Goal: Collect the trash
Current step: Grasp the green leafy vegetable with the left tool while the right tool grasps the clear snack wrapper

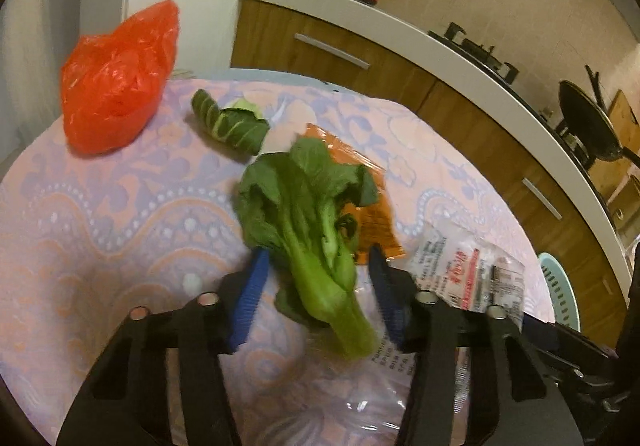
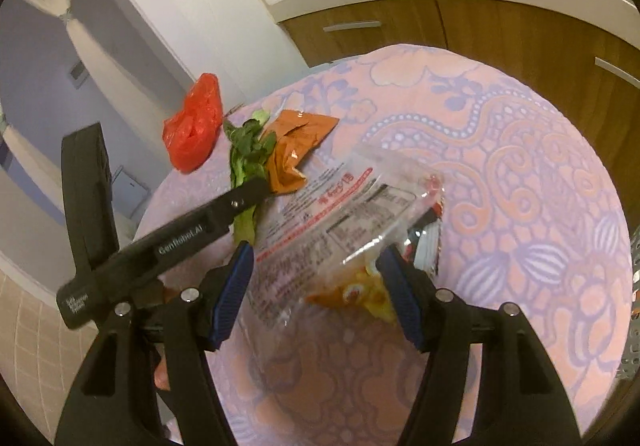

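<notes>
Blue ribbed pads of the left gripper are seen spread either side of a leafy bok choy at frame centre, with gaps visible. "GenRobot.AI" is read on that gripper's black arm in the right wrist view. Right of it, a crinkled clear printed bag is straddled by the right gripper; whether it is pinched cannot be told. A glossy red bag is seen upper left.
</notes>
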`<state>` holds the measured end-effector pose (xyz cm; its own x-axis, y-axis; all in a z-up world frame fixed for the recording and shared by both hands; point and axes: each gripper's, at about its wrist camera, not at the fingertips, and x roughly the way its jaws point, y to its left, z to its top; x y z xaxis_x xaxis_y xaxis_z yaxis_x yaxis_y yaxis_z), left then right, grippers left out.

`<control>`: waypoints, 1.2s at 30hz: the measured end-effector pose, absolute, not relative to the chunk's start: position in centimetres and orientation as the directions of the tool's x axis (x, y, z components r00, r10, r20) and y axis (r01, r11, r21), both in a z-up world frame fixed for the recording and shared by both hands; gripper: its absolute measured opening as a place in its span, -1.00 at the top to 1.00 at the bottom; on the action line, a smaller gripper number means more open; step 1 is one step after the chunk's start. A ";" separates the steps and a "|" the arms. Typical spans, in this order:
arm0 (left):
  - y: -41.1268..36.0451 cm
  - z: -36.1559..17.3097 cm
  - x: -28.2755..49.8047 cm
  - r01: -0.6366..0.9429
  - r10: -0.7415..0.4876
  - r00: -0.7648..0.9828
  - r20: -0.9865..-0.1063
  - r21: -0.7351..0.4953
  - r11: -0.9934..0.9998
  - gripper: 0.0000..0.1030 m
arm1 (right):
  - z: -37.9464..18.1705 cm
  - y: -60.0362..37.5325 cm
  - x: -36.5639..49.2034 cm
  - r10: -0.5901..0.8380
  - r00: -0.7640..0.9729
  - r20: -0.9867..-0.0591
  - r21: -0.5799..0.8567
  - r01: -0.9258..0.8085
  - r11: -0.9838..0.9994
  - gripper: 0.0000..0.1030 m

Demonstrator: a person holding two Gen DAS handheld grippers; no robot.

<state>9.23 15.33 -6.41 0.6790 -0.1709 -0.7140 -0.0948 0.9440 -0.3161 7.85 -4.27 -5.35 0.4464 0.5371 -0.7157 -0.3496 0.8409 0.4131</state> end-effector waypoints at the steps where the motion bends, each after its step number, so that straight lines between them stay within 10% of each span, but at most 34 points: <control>1: 15.5 -6.6 9.1 -0.096 -0.180 0.678 -0.713 -0.329 0.940 0.27 | -5.5 -4.1 8.0 0.535 0.446 -0.717 0.410 -0.351 0.842 -0.11; 11: 16.2 -5.8 7.2 -0.087 -0.189 0.734 -0.652 -0.367 0.926 0.51 | -5.1 -3.2 7.0 0.522 0.498 -0.692 0.355 -0.395 0.847 0.83; 36: 14.0 1.4 2.3 0.191 -0.393 0.845 -0.364 -0.481 0.855 0.51 | 4.4 -12.0 3.0 0.514 0.707 -0.487 0.375 -0.362 0.853 0.92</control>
<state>2.30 14.04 1.44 0.8446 -0.3931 -0.3636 0.1909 0.8555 -0.4814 3.03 -12.05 4.44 0.7067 0.5137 -0.4866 -0.3622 0.8534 0.3748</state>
